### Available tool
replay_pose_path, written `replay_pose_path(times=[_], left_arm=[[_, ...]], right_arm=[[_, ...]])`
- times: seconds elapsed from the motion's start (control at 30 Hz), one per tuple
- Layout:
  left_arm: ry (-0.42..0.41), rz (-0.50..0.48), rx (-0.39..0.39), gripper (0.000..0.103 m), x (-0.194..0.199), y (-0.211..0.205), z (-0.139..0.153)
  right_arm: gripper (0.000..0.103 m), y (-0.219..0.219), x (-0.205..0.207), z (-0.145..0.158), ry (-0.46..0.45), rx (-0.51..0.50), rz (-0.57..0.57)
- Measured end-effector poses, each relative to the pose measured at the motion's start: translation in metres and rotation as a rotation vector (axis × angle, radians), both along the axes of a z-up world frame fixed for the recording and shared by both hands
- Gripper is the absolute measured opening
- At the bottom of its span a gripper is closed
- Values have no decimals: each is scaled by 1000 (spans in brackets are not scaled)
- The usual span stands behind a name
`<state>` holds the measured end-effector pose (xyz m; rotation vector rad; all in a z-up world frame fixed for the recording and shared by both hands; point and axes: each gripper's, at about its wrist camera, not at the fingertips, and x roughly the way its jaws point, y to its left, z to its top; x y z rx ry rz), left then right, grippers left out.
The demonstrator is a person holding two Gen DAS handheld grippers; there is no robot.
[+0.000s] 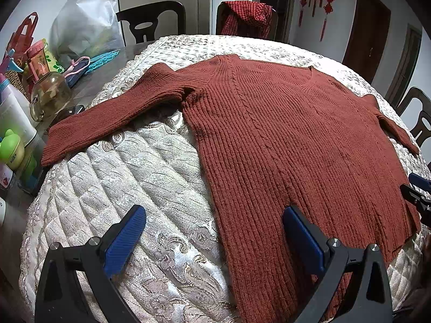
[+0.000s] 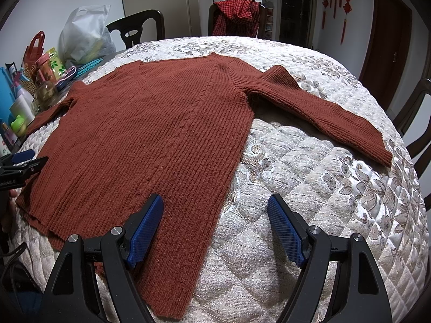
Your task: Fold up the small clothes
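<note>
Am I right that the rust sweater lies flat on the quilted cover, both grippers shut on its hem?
Not shut: both wrist views show the left gripper and right gripper open, gripping nothing. The sweater does lie flat on the quilted cover.

Sweater [image 1: 282, 140] right cuff cut off at edge

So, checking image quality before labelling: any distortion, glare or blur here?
Left wrist view: strong fisheye bowing, dark corner vignette, sweater sharp, quilt sheen mild. Right wrist view: same bowing, brighter glare on quilt, sweater sharp.
</note>
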<state>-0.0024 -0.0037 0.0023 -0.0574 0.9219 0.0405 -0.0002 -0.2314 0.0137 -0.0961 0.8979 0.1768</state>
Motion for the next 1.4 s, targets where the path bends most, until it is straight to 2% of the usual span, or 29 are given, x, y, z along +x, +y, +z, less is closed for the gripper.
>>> replay_pose_path(times=[1.4], left_arm=[[-2, 1, 1, 103, -1, 1, 0]], right_arm=[[80, 0, 0, 1, 2, -1, 3]])
